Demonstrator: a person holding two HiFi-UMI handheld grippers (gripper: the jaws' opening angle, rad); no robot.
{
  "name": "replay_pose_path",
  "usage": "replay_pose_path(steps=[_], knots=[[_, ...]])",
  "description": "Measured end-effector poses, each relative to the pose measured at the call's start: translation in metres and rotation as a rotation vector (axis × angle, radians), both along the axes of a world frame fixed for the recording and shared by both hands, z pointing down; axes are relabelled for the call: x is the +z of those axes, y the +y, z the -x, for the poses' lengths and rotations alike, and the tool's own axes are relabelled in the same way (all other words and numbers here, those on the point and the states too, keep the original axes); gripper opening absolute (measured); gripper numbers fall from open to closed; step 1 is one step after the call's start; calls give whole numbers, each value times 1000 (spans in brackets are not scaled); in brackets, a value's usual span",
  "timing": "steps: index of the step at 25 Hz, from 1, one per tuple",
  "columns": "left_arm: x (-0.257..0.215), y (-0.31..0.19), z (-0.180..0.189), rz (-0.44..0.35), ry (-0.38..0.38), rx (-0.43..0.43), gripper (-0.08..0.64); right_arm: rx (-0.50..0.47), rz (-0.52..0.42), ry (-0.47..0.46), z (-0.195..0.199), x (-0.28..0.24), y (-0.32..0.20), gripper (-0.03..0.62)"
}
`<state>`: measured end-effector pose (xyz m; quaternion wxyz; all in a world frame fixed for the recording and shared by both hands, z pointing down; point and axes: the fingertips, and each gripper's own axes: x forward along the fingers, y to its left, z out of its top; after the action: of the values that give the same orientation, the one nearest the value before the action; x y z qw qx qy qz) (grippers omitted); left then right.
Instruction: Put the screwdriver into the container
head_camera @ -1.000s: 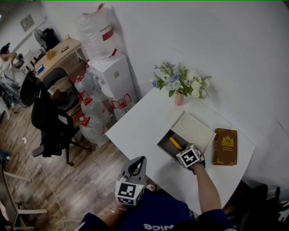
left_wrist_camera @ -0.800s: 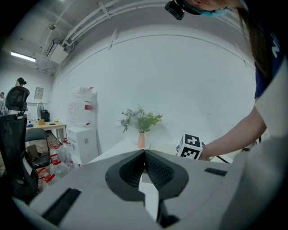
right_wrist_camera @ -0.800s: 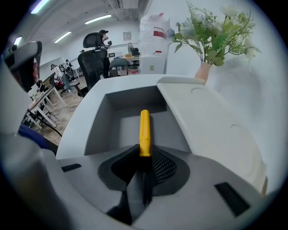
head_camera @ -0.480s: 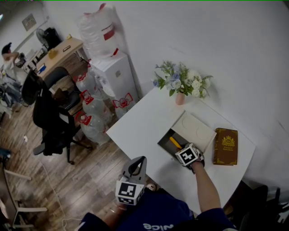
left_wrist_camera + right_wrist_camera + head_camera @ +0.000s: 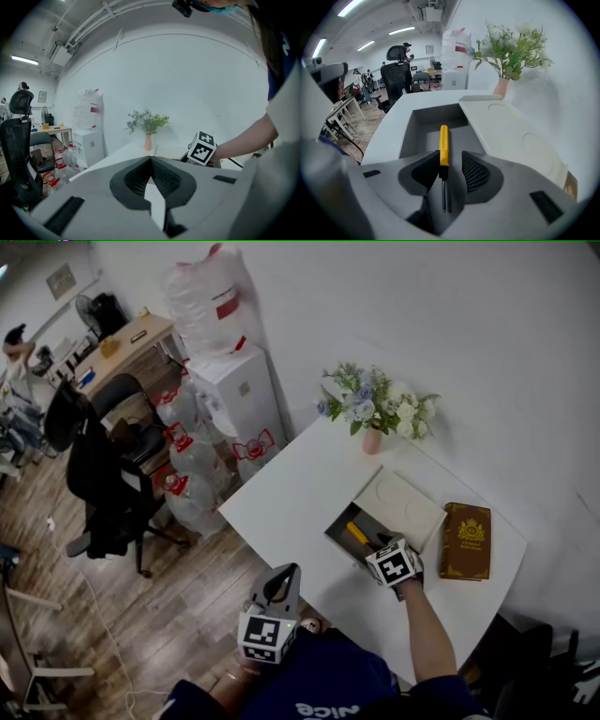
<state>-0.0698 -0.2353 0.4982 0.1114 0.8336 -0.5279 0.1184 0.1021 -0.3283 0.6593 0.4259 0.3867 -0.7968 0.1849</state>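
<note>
Right gripper view: right hand-held gripper (image 5: 450, 161) has just been opening, jaws released over the container (image 5: 408, 133). The screwdriver (image 5: 443, 143) lies inside, shaft between the slack jaws, so drop-off is likely done. Left hand-held gripper (image 5: 151, 164) is clenched, empty, parked away from the container, unneeded.

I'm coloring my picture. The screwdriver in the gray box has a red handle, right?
No. The screwdriver in the gray box has a yellow handle, not red; the right gripper view shows it.
</note>
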Motion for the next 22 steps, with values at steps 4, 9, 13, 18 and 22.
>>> replay_pose_path(steps=[4, 9, 13, 18, 22], knots=[[-2, 0, -7, -12, 5, 22, 17, 44, -84, -54, -7, -27, 0, 161], [-4, 2, -19, -19, 23, 58, 17, 112, -225, -153, -10, -77, 6, 161], [-7, 6, -30, -26, 35, 96, 17, 140, -309, -188, -15, -109, 20, 161], [-11, 10, -44, -38, 53, 150, 17, 202, -404, -237, -26, -144, 45, 161], [-14, 16, -60, -44, 69, 204, 17, 286, -457, -287, -39, -161, 72, 161]])
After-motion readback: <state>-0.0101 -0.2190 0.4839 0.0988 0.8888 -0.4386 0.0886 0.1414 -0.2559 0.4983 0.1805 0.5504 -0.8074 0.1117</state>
